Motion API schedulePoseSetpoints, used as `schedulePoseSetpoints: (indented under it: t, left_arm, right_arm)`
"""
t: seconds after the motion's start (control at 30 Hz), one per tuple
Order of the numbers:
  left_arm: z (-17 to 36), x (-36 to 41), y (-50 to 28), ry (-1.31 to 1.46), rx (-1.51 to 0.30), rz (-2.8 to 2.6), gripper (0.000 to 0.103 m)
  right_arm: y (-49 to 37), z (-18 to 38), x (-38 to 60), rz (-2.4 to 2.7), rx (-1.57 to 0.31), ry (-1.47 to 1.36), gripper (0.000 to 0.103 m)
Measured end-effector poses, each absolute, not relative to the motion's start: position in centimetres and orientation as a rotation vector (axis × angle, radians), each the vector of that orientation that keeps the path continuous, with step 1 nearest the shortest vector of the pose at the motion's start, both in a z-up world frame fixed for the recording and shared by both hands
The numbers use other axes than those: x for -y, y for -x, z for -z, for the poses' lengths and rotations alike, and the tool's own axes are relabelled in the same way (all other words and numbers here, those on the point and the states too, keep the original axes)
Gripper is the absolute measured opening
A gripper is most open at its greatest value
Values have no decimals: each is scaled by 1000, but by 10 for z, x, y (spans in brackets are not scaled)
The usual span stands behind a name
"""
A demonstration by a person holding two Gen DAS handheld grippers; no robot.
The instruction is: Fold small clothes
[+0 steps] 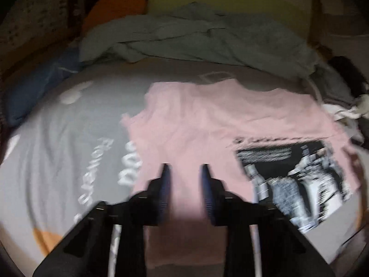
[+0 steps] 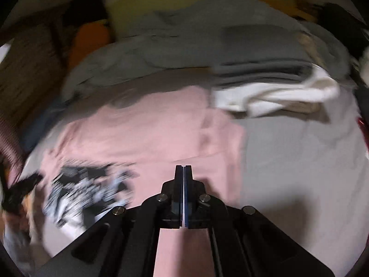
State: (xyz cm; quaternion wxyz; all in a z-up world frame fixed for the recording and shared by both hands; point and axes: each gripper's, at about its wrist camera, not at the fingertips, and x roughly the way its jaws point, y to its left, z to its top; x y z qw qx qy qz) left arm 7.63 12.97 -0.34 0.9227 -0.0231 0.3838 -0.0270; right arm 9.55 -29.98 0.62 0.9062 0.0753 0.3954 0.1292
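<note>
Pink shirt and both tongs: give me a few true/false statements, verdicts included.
1. The pink shirt carries a black-and-white print. True.
2. The right tongs stand wide open. False: their jaws are pressed together.
3. The pink shirt lies on a grey sheet with white lettering. True.
4. The left tongs are fully shut. False: a gap shows between the jaws, pink fabric visible through it.
5. A white garment lies beyond the pink shirt in the right wrist view. True.

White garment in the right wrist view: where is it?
Upper right of the right wrist view: the white garment lies crumpled on the grey sheet, right of the pink T-shirt and just below the grey clothes pile.
</note>
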Motion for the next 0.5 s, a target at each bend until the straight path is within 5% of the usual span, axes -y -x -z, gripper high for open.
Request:
schedulePoseSetpoints:
  t: [0.2, 0.5]
  left_arm:
    - [19, -136, -122, 14, -841, -32, 11]
    - [23, -174, -102, 102, -804, -117, 6]
  right_arm:
    - [-107, 26, 264, -225, -928, 1, 0]
    - [-99, 20, 293, -14, -843, 15, 0]
